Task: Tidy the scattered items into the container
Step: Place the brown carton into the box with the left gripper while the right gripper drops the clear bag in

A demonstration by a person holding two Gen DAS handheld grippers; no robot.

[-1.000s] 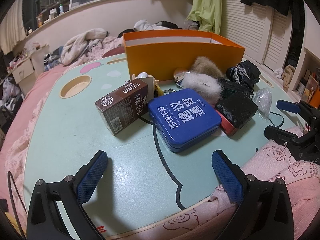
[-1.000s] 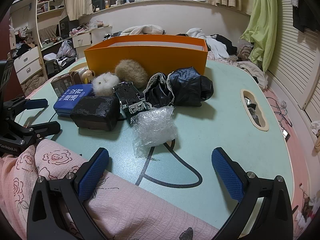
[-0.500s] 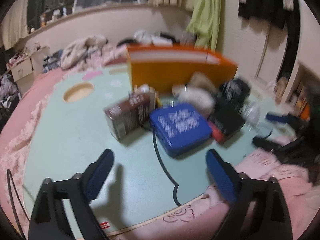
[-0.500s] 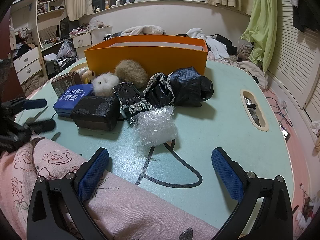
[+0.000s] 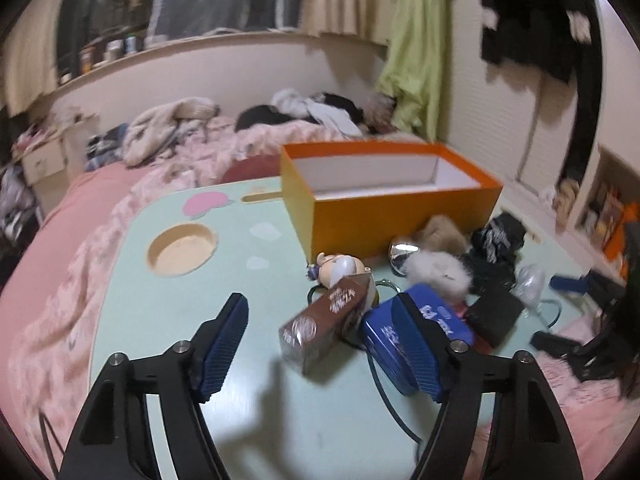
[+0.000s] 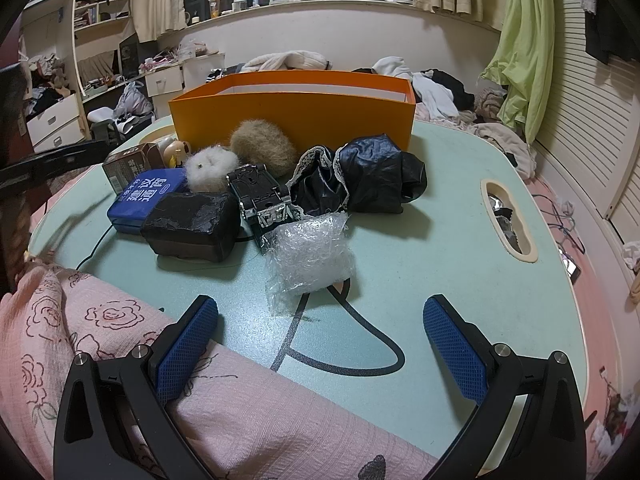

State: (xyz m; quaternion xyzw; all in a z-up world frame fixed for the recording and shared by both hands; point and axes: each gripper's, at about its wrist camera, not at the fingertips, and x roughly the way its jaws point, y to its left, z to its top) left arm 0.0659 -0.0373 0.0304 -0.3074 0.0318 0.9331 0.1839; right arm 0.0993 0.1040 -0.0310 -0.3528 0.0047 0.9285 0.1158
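brown carton (image 5: 326, 322) ahead of left claw (image 5: 320, 344)

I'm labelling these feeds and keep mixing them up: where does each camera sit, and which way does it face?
Left wrist: on the left gripper, jaws open and just closing with nothing between them, angled down over the brown carton towards the orange box; its own fingers show.
Right wrist: on the right gripper, open, low at the table's near edge, facing the bubble wrap; its own fingers show.
Shared: orange box, blue tin, carton, fur pompoms.
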